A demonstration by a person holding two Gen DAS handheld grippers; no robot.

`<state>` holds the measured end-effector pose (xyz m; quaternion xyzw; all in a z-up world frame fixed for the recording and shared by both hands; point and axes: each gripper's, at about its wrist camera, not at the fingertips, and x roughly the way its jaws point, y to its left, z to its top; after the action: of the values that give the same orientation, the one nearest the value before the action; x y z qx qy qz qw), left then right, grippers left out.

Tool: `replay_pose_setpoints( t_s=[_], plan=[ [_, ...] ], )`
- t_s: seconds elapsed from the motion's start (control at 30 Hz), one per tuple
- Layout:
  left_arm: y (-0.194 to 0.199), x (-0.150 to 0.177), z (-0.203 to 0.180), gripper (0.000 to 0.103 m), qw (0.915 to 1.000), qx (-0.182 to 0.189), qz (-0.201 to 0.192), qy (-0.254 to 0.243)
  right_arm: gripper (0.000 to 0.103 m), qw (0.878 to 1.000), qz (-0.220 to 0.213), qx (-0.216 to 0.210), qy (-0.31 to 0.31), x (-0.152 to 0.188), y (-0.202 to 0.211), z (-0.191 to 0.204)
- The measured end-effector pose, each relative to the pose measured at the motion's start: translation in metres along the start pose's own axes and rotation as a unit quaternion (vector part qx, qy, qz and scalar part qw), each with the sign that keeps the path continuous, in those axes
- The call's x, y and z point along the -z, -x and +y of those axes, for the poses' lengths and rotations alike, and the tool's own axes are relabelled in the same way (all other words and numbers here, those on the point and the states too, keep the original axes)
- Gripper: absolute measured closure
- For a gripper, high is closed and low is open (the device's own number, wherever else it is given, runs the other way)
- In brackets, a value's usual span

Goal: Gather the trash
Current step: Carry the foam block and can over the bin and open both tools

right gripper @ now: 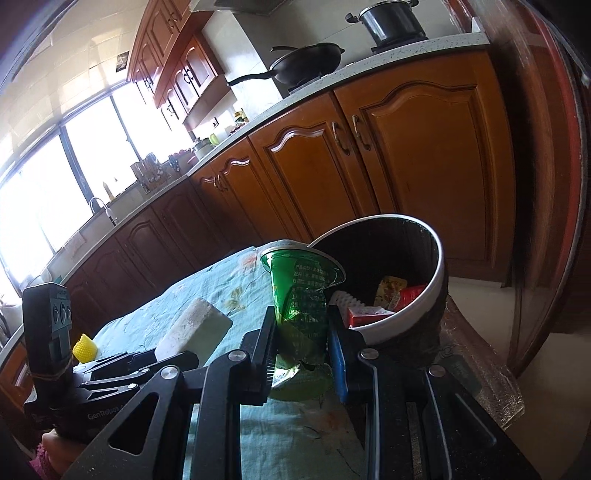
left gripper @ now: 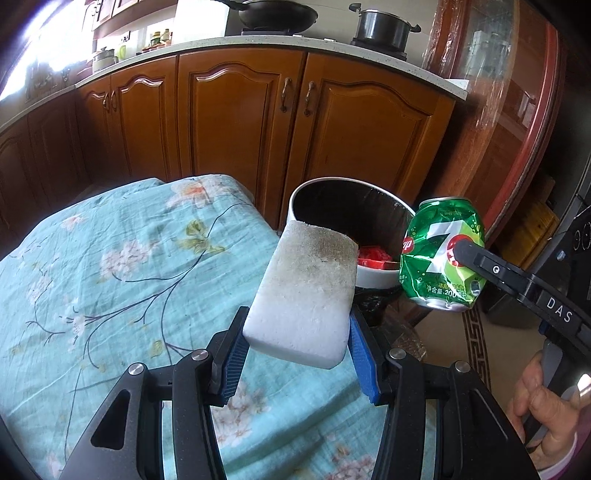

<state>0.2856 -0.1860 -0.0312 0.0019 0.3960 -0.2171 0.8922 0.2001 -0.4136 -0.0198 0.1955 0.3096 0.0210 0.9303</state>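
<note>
Floral-clothed table (left gripper: 110,258): left claw (left gripper: 297,354) clamps grimy white sponge (left gripper: 306,291); right claw (right gripper: 303,354) grips crushed green can (right gripper: 301,295) beside bin (right gripper: 436,266).

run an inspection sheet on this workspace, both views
surface: table under a teal floral cloth
job's things: white sponge and crushed green can, both held up; bin beside the table holds red wrappers
clutter: yellow item on the cloth
grippers: left gripper shut on the sponge; right gripper shut on the can
cables: nothing seen
surroundings: wooden cabinets, wok and pot on the counter
</note>
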Motion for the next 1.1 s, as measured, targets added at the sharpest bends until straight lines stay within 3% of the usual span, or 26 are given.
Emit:
replay_pose_setpoints(
  t_s=[1.1],
  plan=[
    [-0.086, -0.064, -0.050, 0.054, 0.9985, -0.007, 0.018, -0.050, 0.078, 0.999, -0.009, 0.037, -0.016, -0.027, -0.018, -0.036]
  ],
)
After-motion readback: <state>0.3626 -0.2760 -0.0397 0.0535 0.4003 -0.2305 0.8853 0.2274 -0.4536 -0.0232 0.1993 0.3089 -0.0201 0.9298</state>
